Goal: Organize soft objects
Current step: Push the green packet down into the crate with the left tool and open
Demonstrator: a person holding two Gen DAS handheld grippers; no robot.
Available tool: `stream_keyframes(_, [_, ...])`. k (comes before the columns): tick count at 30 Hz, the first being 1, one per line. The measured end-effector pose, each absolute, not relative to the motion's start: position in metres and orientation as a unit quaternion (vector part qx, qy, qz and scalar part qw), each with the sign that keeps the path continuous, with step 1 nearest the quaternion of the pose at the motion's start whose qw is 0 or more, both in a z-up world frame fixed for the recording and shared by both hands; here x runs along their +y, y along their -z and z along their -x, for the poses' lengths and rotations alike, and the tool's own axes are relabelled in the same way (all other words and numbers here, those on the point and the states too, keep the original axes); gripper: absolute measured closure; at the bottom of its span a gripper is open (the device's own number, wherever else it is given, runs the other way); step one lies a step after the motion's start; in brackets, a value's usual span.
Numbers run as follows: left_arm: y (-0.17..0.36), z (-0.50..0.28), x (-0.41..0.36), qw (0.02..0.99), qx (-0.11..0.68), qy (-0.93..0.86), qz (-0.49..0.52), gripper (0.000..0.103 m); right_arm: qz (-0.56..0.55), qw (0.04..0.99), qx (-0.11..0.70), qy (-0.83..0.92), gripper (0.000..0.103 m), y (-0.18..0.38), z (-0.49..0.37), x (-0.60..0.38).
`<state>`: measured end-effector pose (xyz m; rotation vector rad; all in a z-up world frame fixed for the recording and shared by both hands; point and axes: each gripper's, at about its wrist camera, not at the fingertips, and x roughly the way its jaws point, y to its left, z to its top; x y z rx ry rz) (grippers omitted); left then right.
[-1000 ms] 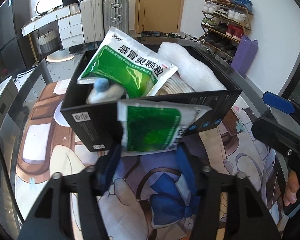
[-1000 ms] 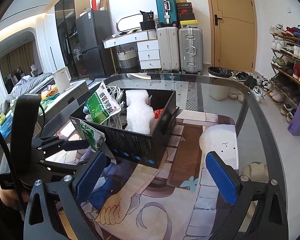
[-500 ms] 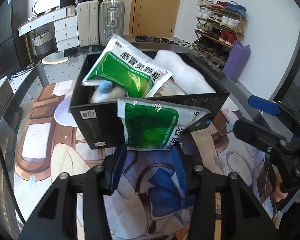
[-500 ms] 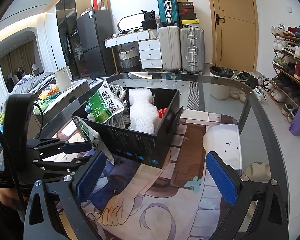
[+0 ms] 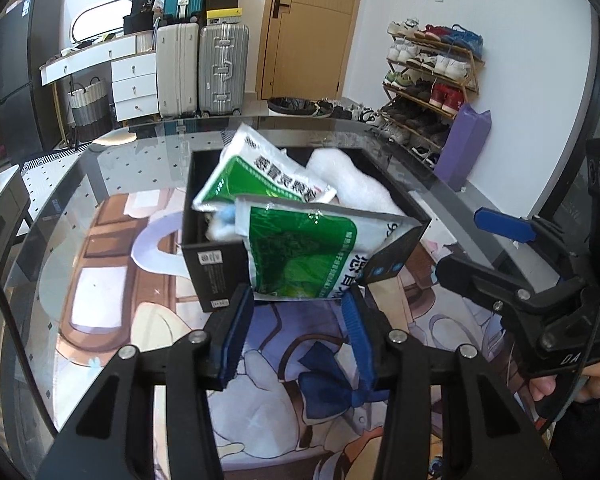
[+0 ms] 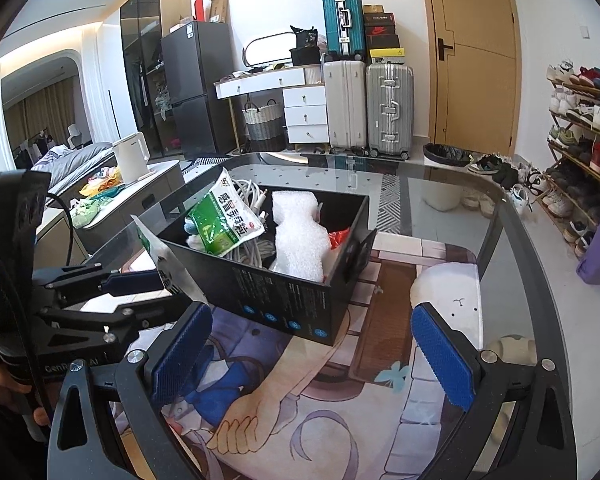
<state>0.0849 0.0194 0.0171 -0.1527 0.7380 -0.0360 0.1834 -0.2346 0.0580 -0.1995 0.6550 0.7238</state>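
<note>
The black box (image 6: 300, 280) on the tabletop (image 6: 452, 184) is the landmark. To its left, the left gripper (image 5: 298, 300) has its jaws closed on the lower edge of a green medicine sachet (image 5: 300, 256), which stands upright against the outside of the box's near-left wall, its top just clearing the rim and its long axis roughly along that wall. Inside the box lie a second green sachet (image 6: 224, 220), white cables (image 6: 248, 196) and white foam wrap (image 6: 298, 240). In front of the box, toward its right, the right gripper (image 6: 312, 360) hangs with jaws wide apart, holding nothing. The left gripper is nearer; the sachet likely needs lifting over the rim and into the box.
</note>
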Motion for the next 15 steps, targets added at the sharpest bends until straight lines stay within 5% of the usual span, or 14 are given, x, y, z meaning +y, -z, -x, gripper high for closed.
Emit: stream_keyframes(15, [-0.05,-0.106,0.038,0.934,0.348,0.016,0.078,0.058,0.098,0.88,0.296,-0.358,0.001,-0.074,-0.181,-0.222])
